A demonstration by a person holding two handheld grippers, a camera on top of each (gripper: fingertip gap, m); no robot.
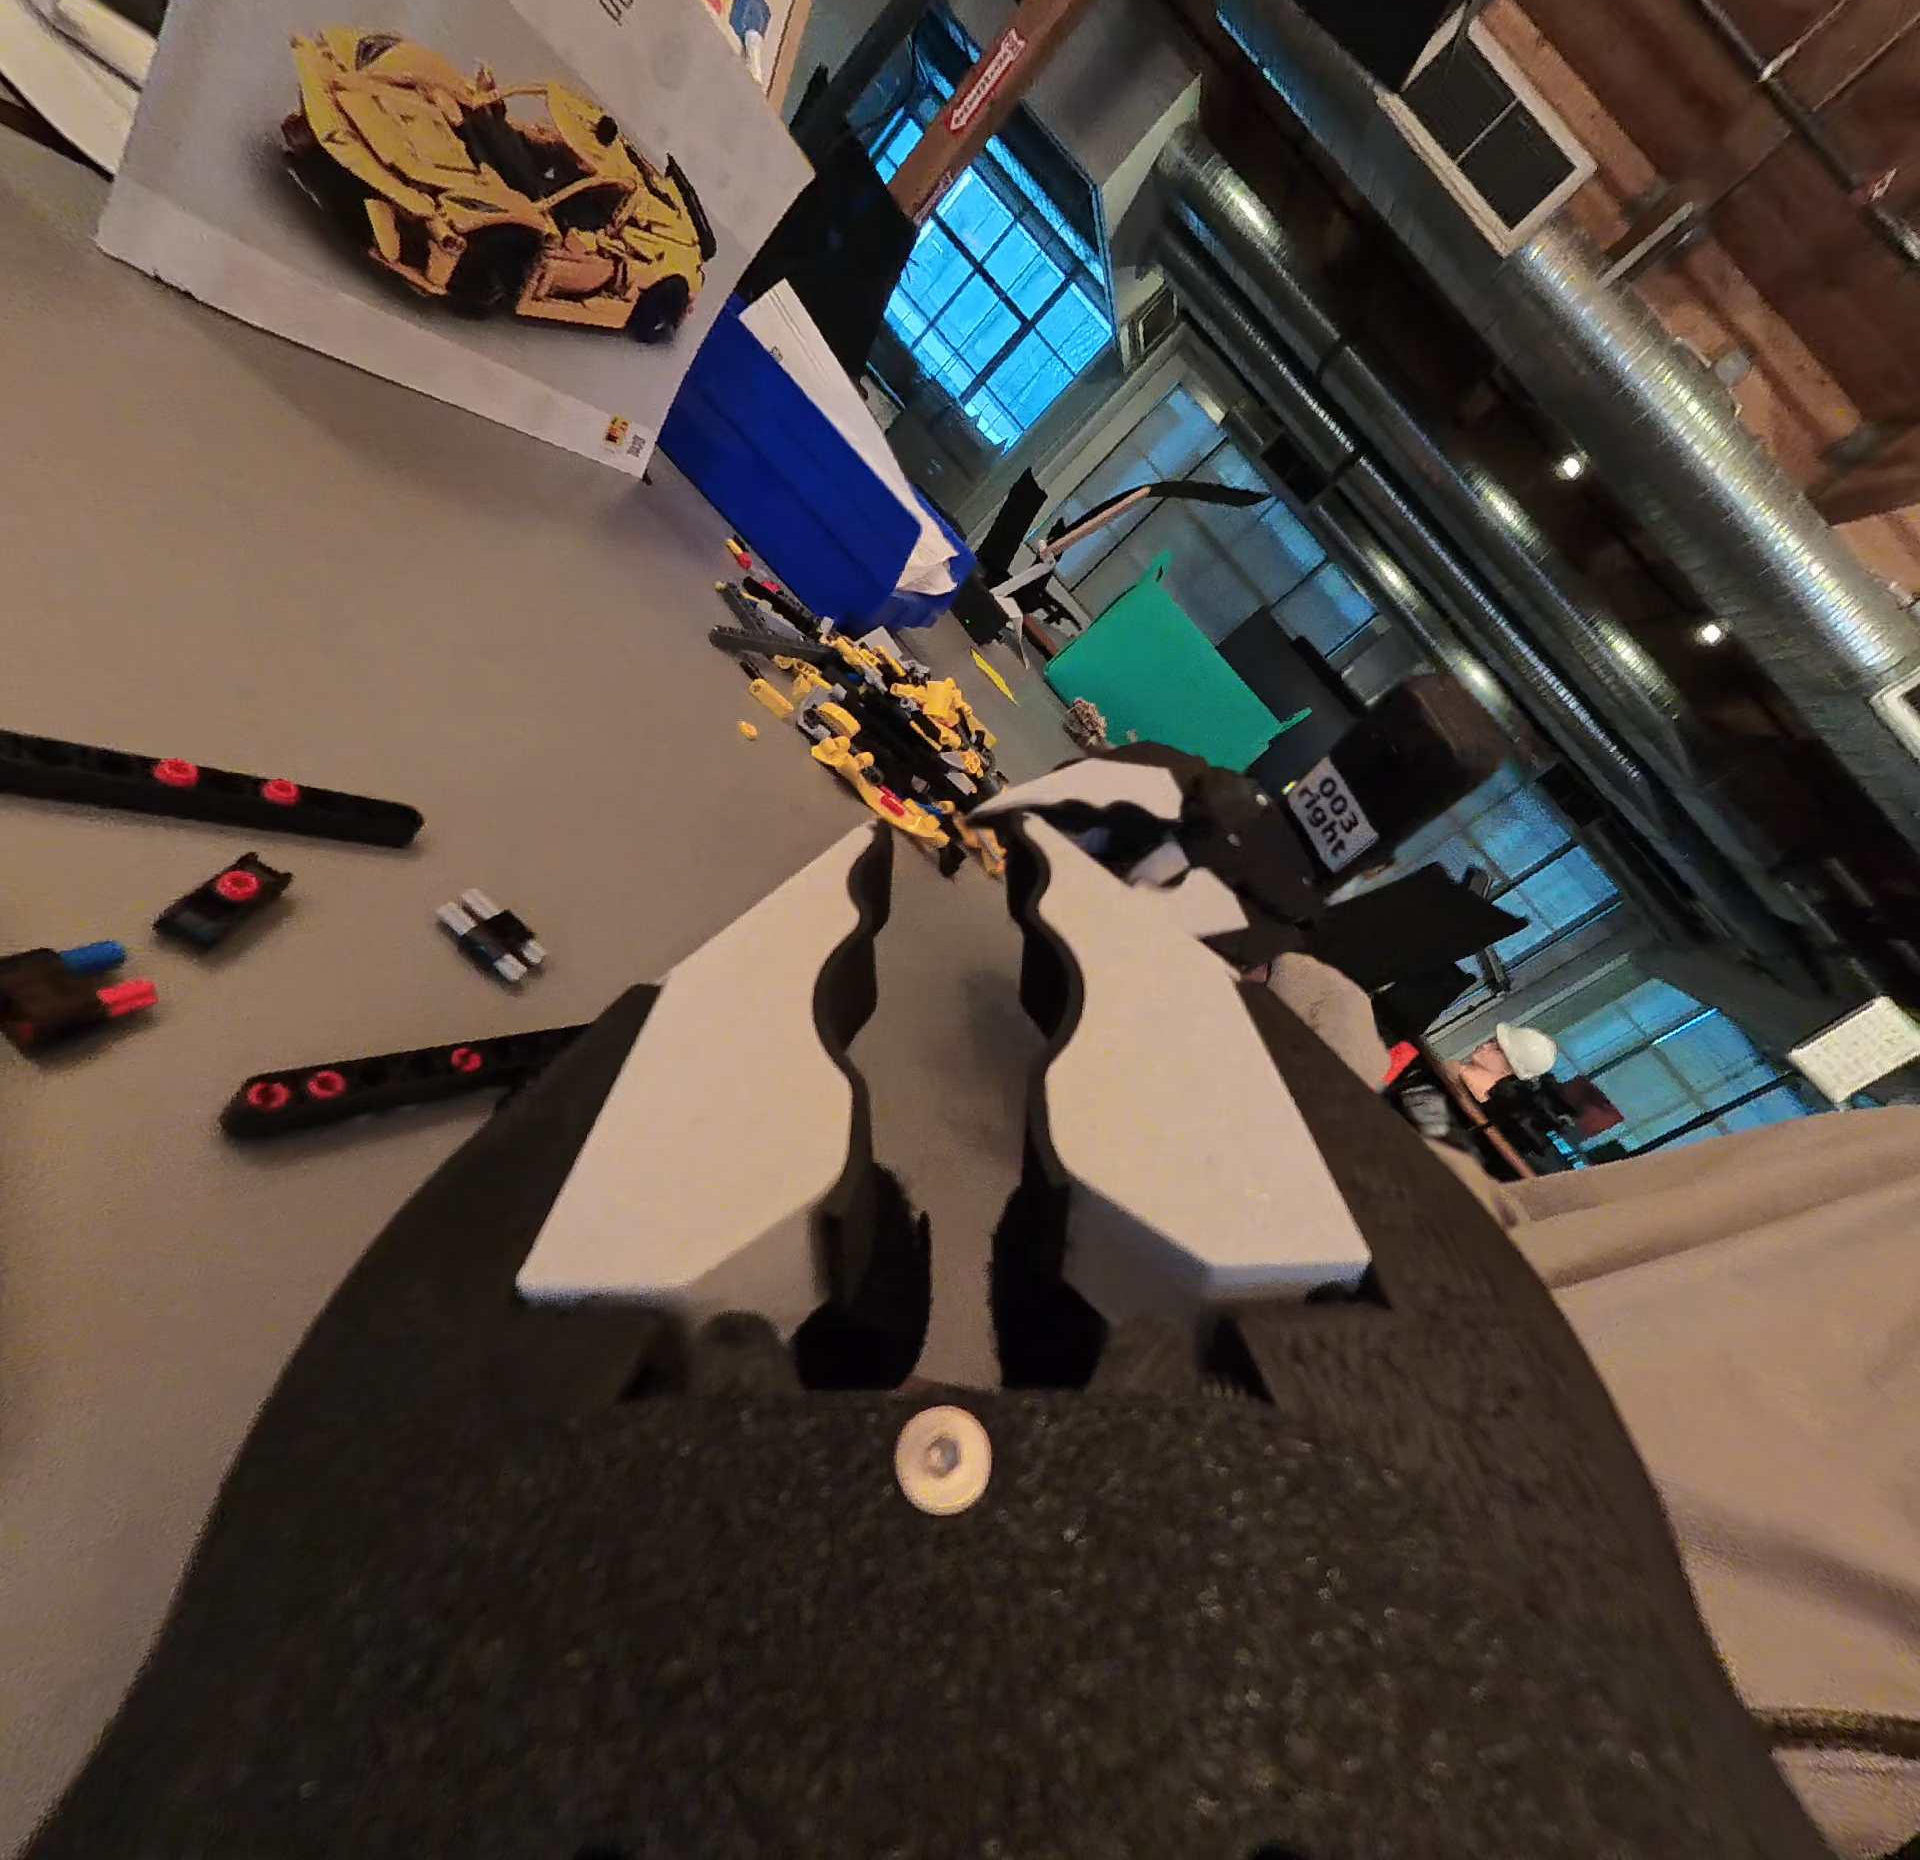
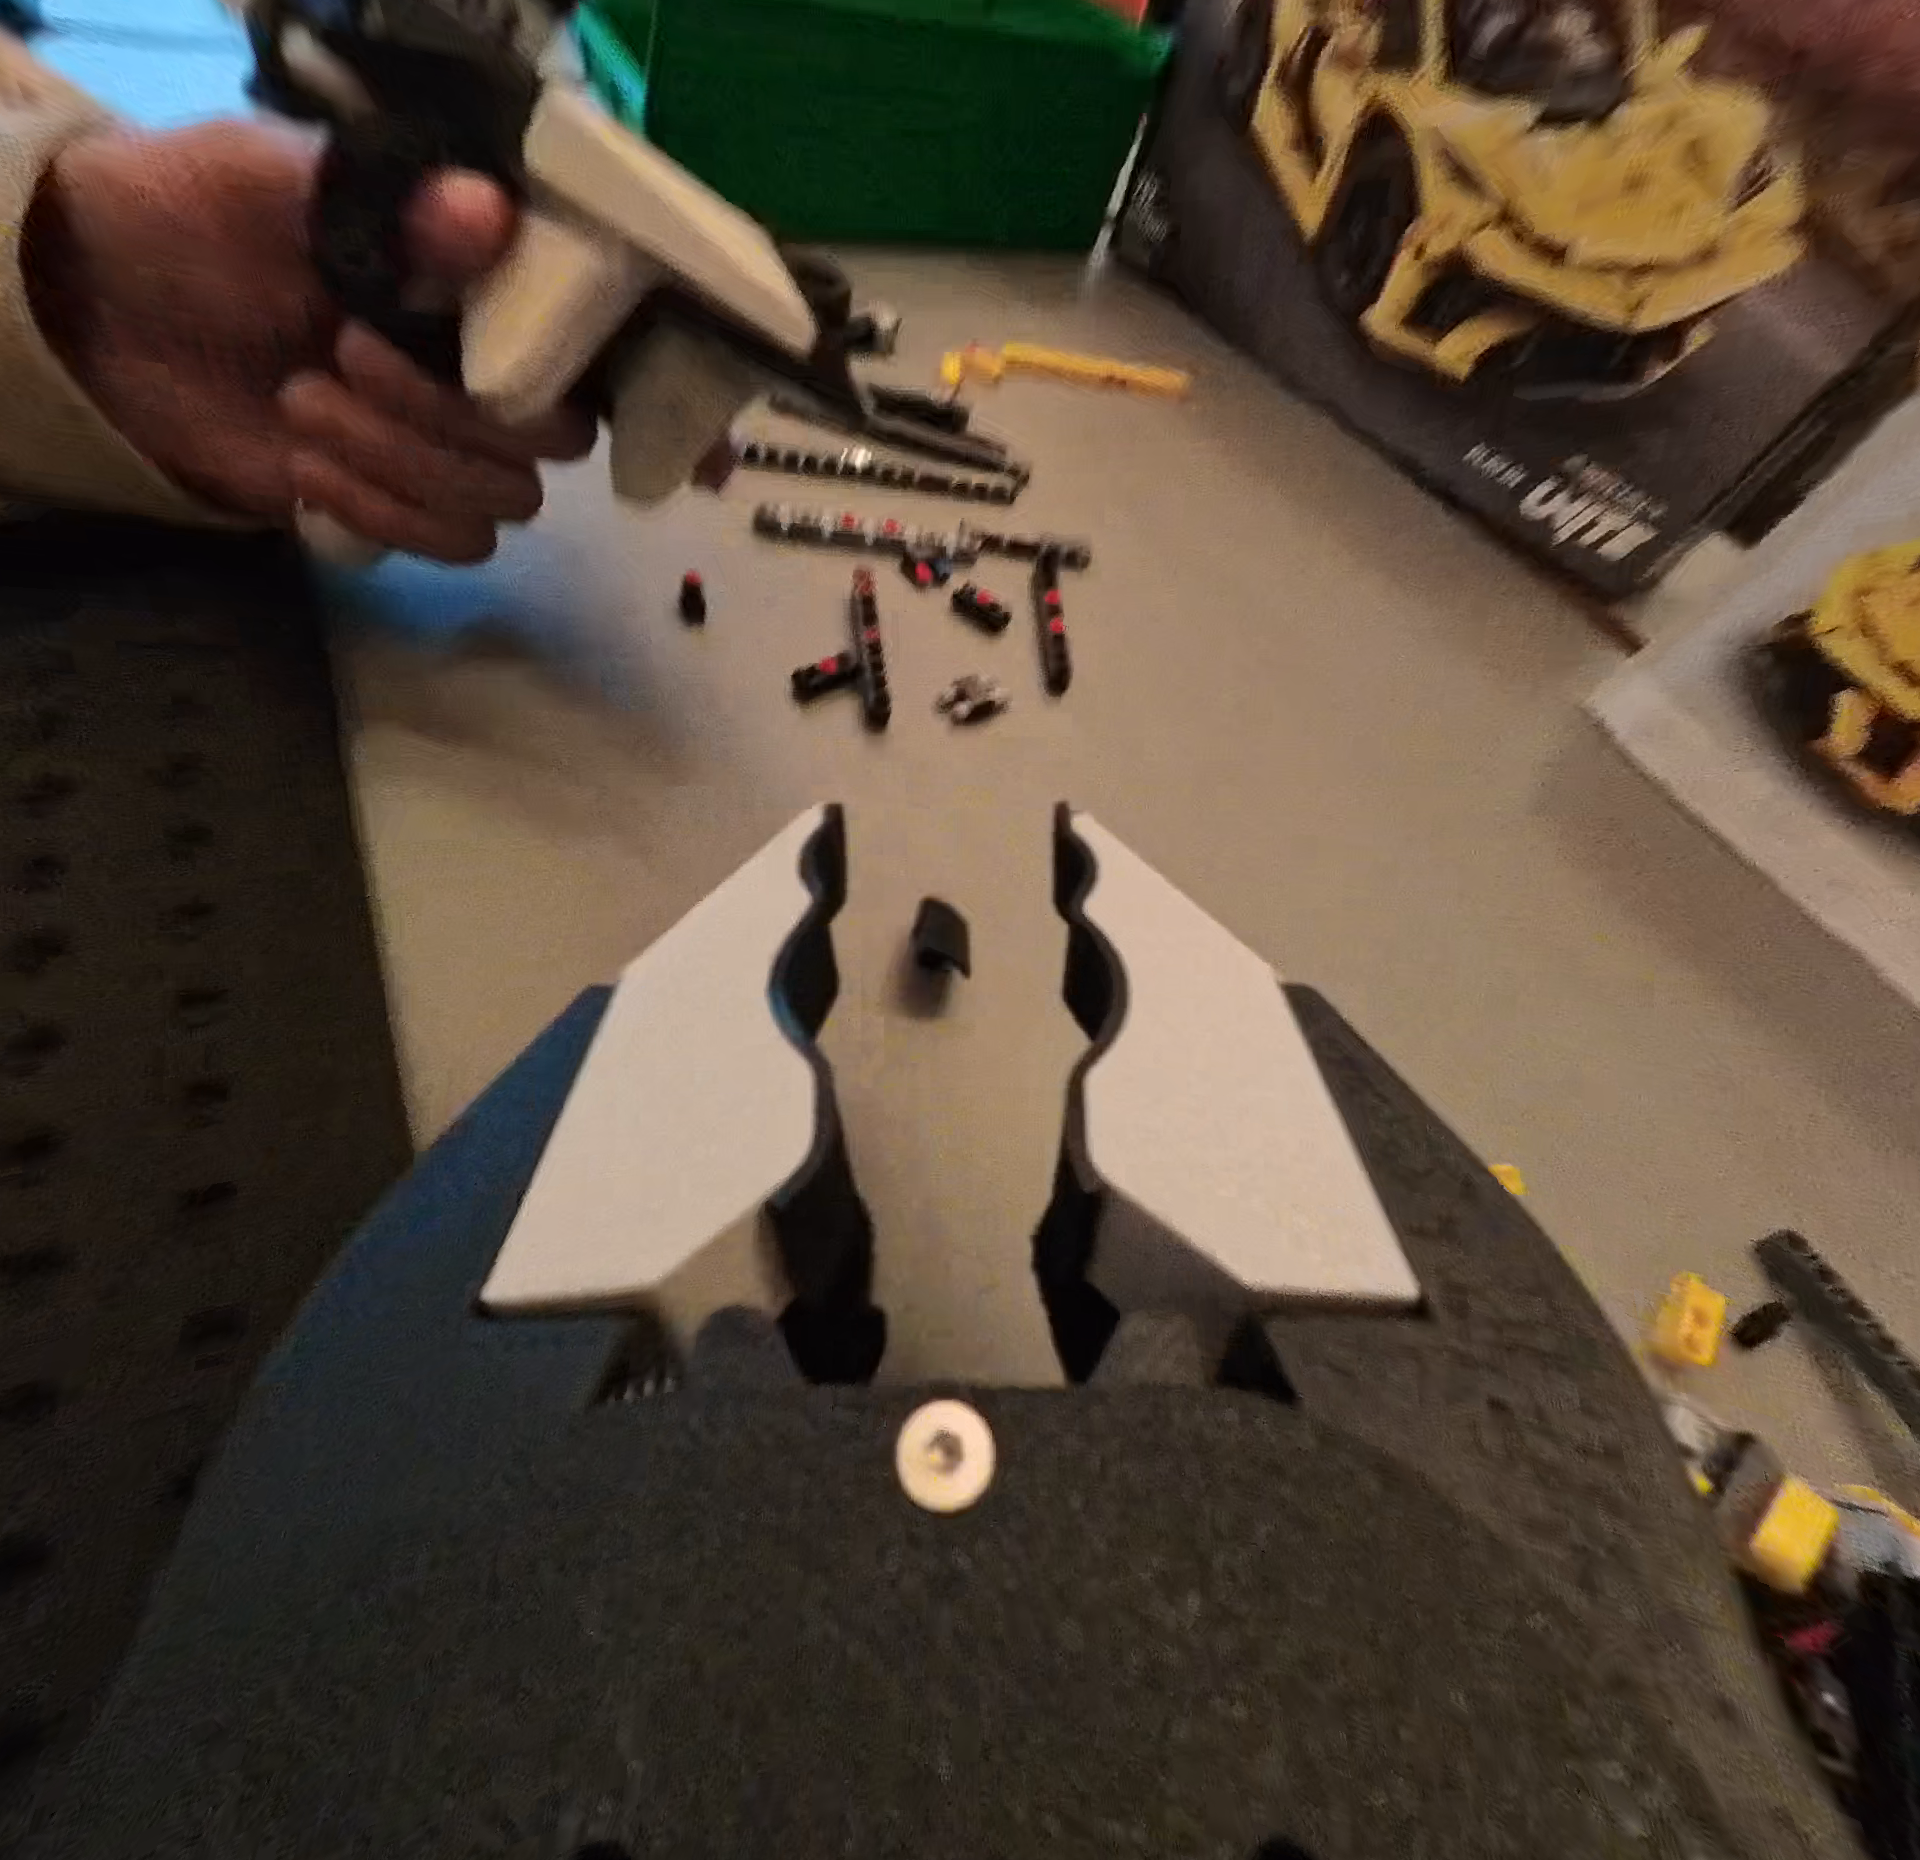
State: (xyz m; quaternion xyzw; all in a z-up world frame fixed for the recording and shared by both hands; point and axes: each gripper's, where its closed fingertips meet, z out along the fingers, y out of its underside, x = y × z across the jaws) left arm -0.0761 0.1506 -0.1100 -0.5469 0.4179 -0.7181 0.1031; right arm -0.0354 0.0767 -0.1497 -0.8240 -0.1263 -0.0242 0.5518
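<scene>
My left gripper [image 1: 948, 834] is open with nothing between its pads, a little above the grey table [image 1: 312, 584]. Black beams with red pins [image 1: 208, 792] and small black pieces [image 1: 223, 896] lie to its left. A hand [image 2: 260, 335] holds it at the upper left of the right wrist view [image 2: 727, 376], over the black beams [image 2: 883, 470]. My right gripper [image 2: 948, 823] is open. A small black piece [image 2: 940, 943] lies on the table between its fingers, with clear gaps to both pads. The right gripper also shows just beyond my left fingertips [image 1: 1091, 808].
A pile of yellow and black pieces [image 1: 894, 730] lies ahead, with a blue bin [image 1: 800, 470] and a green bin [image 1: 1164, 667] behind. A box picturing a yellow car [image 2: 1507, 200] stands at the right. Yellow bricks [image 2: 1688, 1317] lie at the lower right, a dark mat [image 2: 156, 979] at the left.
</scene>
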